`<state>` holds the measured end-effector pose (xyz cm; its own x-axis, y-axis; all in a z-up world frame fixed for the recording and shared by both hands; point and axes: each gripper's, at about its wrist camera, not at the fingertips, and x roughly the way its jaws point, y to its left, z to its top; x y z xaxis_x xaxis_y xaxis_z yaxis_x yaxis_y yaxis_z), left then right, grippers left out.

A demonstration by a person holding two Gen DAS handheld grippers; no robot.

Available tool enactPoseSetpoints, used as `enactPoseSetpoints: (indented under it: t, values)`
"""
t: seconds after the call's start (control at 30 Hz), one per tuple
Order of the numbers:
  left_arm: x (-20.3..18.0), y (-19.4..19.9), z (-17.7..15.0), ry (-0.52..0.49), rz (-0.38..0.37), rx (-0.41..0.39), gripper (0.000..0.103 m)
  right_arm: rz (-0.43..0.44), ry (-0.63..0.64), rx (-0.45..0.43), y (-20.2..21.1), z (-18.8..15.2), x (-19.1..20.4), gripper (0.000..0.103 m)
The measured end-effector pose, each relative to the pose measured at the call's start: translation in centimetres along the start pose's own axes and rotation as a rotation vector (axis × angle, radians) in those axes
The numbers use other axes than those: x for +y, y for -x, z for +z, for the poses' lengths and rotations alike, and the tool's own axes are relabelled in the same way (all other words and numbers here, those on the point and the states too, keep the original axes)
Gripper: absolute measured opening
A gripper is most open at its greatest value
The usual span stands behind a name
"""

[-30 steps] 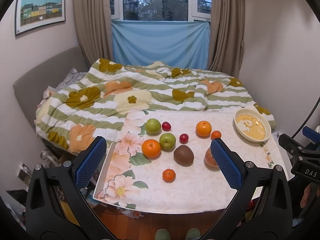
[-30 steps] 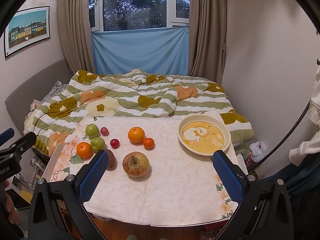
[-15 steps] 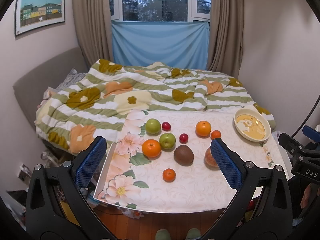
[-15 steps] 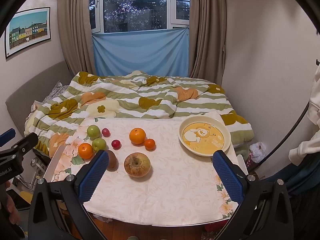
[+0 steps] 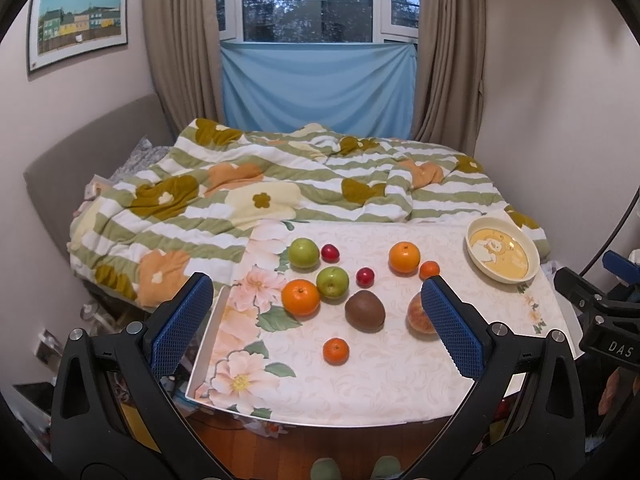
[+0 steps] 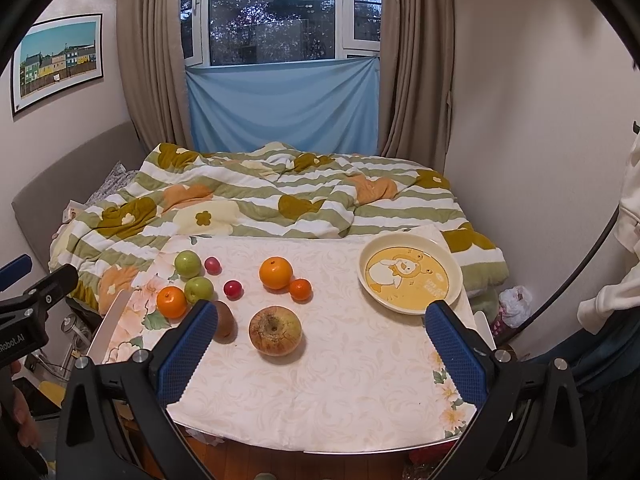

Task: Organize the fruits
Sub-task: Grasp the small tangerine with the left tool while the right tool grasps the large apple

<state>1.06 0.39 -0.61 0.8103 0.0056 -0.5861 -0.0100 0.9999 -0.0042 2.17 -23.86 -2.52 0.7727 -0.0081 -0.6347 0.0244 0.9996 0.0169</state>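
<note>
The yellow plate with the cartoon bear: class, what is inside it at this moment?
The round yellow plate with the cartoon bear holds no fruit; only its printed picture shows. The right tool's blue pad covers a small part of its near rim, so that bit cannot be checked.

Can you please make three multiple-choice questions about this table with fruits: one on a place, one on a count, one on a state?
1. Where does the brown oval kiwi lie?
A. in the plate
B. on the tablecloth, near the round green apples
C. on the bed

2. How many small red plums are there?
A. two
B. four
C. none

3. What is in the round yellow cartoon plate?
A. oranges
B. an apple
C. no fruit

Answers:
1 B, since it rests on the cloth just right of the nearer green apple.
2 A, as only two show.
3 C, as its printed bottom is bare.
</note>
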Motion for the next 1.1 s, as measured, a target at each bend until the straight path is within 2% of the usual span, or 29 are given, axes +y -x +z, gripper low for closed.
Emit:
enactPoseSetpoints:
  t: [0.17,0.37,0.5,0.77,1.1]
  values:
    - [0.3,0.0,0.0,-0.003,0.030,0.012,0.103,0.026,0.030,0.013,-0.4,0.2,-0.1,0.103]
    - [0.3,-1.8,-1.2,0.015,0.066,0.090,0.103,0.056,0.071,0.063,-2.6,-0.2,-0.8,0.103]
    - [-0.2,-3.9,-2.7,0.036,0.077,0.153,0.103,0.091,0.110,0.115,-5.0,-0.7,-1.5,0.103]
    - [-1.2,-9.4,-7.2,0.068,0.087,0.261,0.103,0.177,0.228,0.164,-10.1,-3.1,-1.4,0.103]
    - [-1.8,-15.7,-10.9,0.027,0.084,0.324,0.103,0.291,0.344,0.219,-16.3,-5.6,-0.1,0.103]
